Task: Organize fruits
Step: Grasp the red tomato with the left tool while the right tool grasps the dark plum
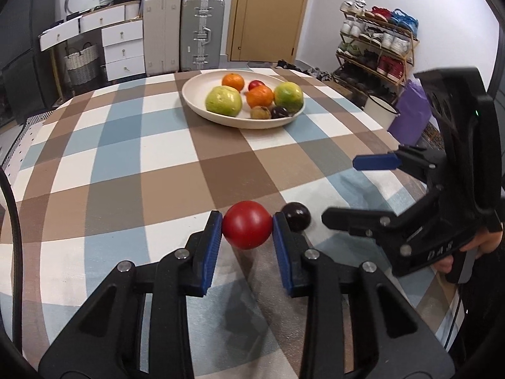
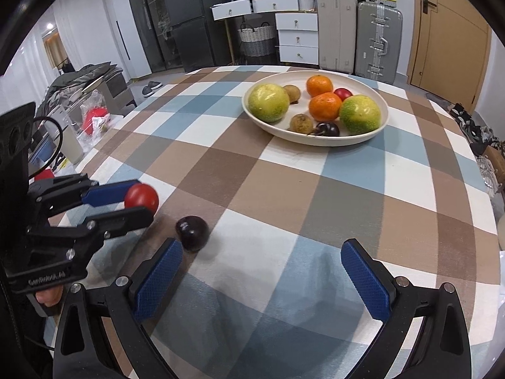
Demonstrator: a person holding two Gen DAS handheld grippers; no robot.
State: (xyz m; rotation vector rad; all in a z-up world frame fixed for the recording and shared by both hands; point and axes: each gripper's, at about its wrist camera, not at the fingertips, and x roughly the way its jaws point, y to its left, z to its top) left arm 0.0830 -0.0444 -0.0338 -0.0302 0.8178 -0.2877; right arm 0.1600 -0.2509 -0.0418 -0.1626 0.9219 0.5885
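Observation:
My left gripper is shut on a round red fruit at the near edge of the checked tablecloth; it also shows in the right wrist view, held by the left gripper. A dark plum lies on the cloth just right of it, and shows in the right wrist view. My right gripper is open and empty, with the plum just beyond its left finger. A cream plate farther back holds several fruits: a green guava, oranges and small dark ones.
The plate sits toward the far right of the table. The right gripper hangs open at the right in the left wrist view. Beyond the table stand suitcases, drawers, a shoe rack and a white bin.

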